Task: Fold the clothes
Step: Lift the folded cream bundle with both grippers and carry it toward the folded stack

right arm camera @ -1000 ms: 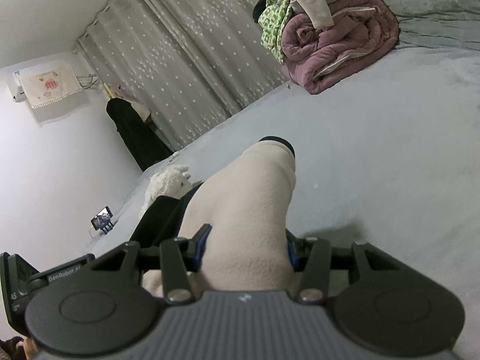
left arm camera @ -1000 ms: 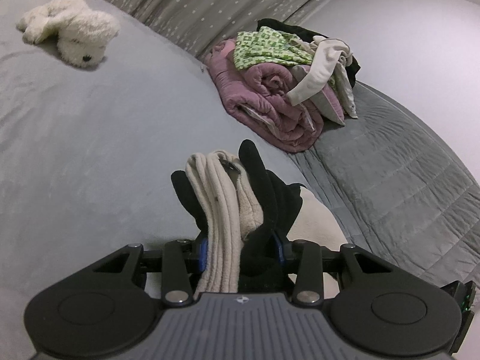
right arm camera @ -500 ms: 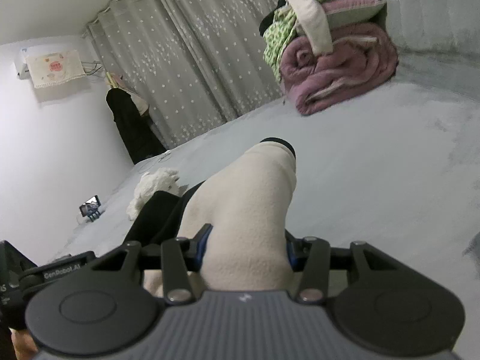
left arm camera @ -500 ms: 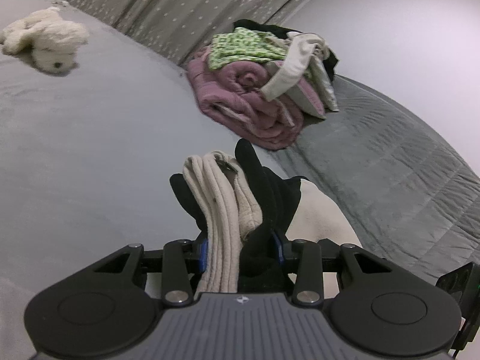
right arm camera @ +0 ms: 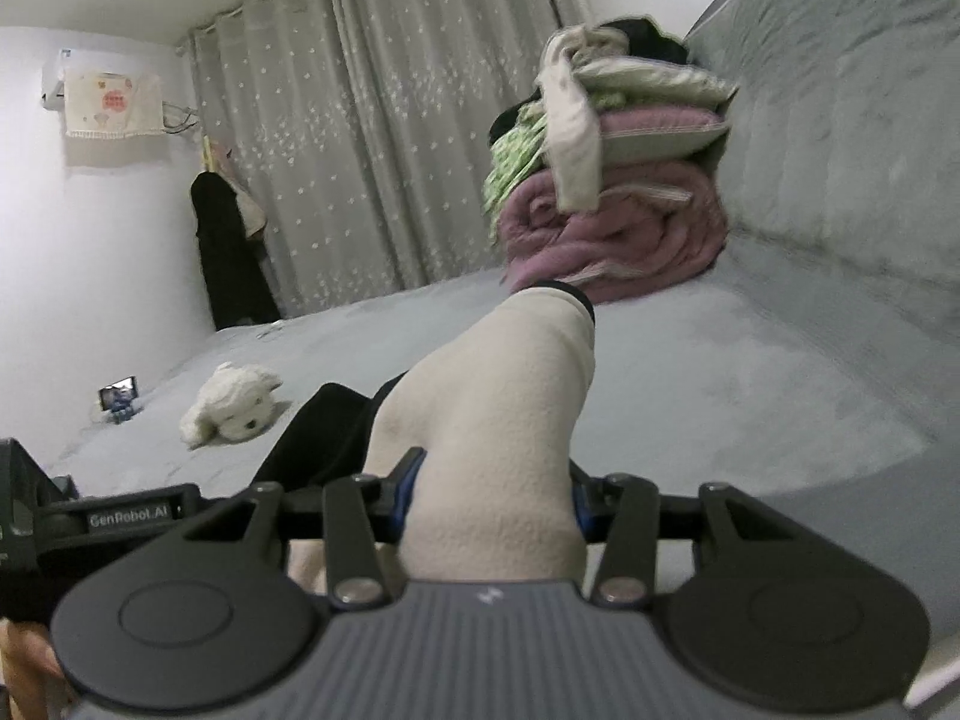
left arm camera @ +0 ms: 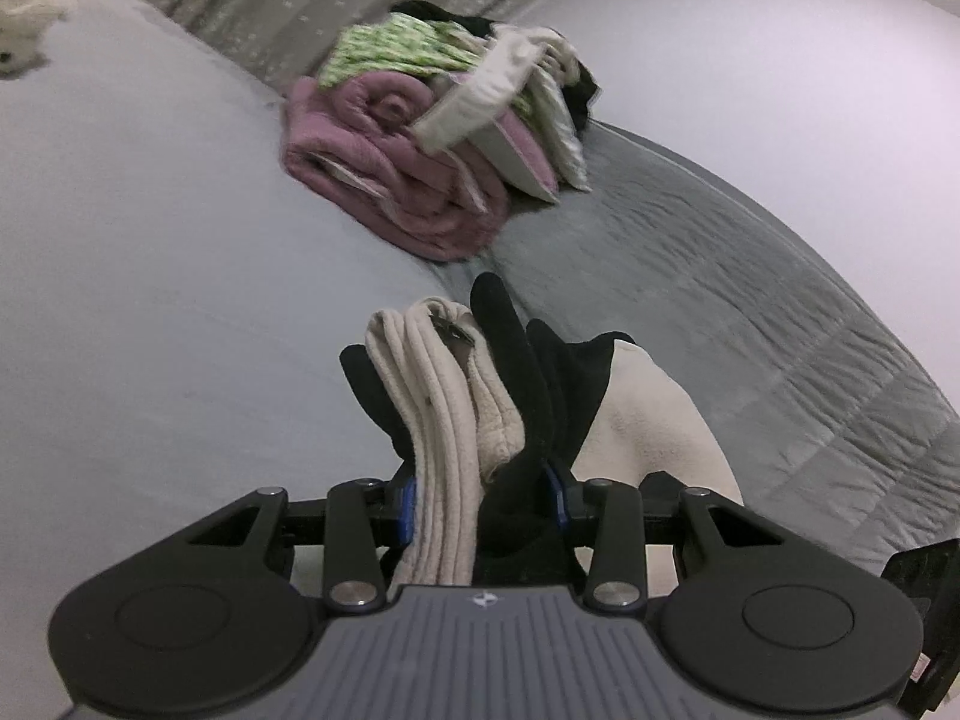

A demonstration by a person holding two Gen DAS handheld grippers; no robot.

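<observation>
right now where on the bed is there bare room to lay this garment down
The grey sheet is bare between the plush dog and the pink blanket pile. The quilt right of the pile is also bare. It is crowded only at the pile, by the curtain.

Dim, flat indoor light in both wrist views, cool grey cast, no clear source, no glare. Heavy fisheye: black corners, bed (left arm camera: 150, 252) edge bowed into an arc. Motion blur smears the clothes pile (left arm camera: 444, 138) in the left view; plush toy (left arm camera: 24, 42) left of the pile soft too. Right view sharper nearby, pile (right arm camera: 606, 192) still blurred, curtain (right arm camera: 372, 138) left of it fairly crisp. Soft shadow on the bed right of the pile. Black fabric crushed to no detail.
</observation>
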